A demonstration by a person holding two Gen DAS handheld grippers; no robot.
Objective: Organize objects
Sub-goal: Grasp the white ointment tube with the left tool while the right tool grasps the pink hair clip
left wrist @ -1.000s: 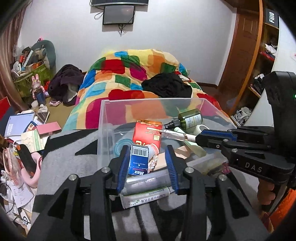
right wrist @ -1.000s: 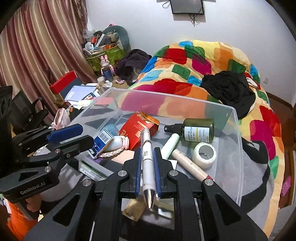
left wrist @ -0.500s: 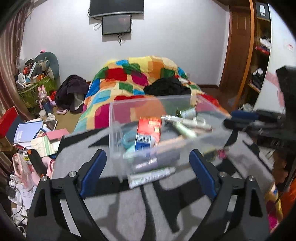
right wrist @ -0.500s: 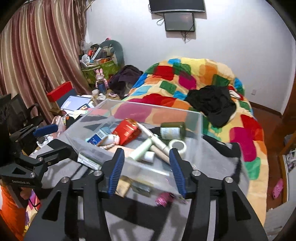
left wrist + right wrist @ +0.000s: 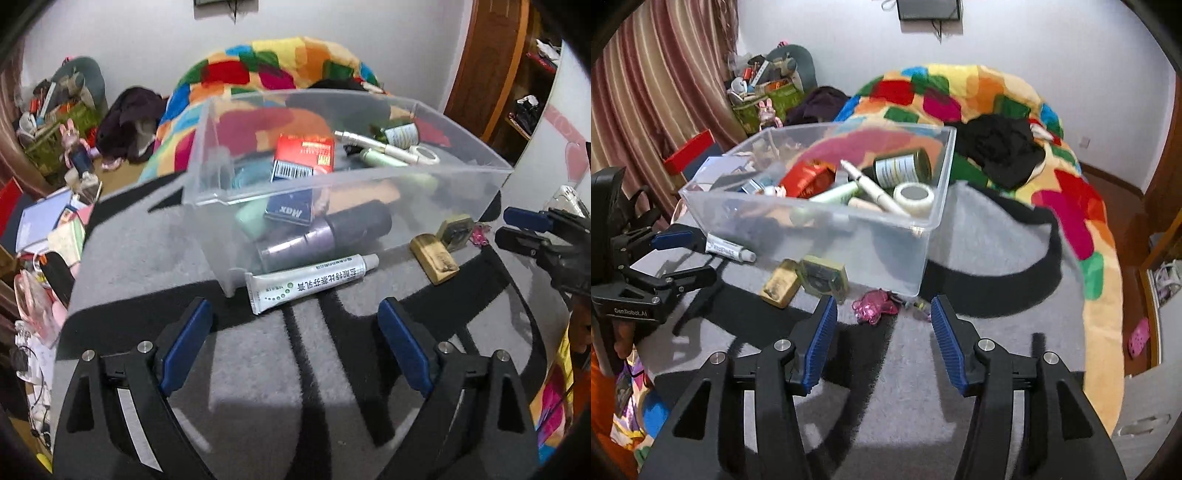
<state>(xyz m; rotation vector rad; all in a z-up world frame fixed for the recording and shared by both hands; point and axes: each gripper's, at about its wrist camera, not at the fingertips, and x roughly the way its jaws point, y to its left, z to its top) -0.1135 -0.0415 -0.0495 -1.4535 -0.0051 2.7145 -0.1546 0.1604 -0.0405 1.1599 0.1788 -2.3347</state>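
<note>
A clear plastic bin (image 5: 207,155) (image 5: 934,206) stands on a grey and black blanket (image 5: 258,369). Inside lie a blue Max box (image 5: 290,212), a red box (image 5: 809,177), a white pen (image 5: 875,188), a green bottle (image 5: 901,168) and a tape roll (image 5: 914,195). My left gripper (image 5: 295,321) is open wide and empty, just short of a white tube (image 5: 312,282) lying against the bin's front. My right gripper (image 5: 882,310) is open and empty; a pink bear charm (image 5: 875,306) lies on the blanket right at its fingertips.
A gold block (image 5: 781,282) and a greenish box (image 5: 823,275) lie in front of the bin, between the tube and the charm. A patchwork quilt (image 5: 997,99) with dark clothes covers the bed behind. Clutter and curtains (image 5: 665,92) stand to the left.
The left gripper let go of the blue Max box and the right let go of the white pen; both now lie in the bin. Both grippers opened, drew back and sank toward the blanket.
</note>
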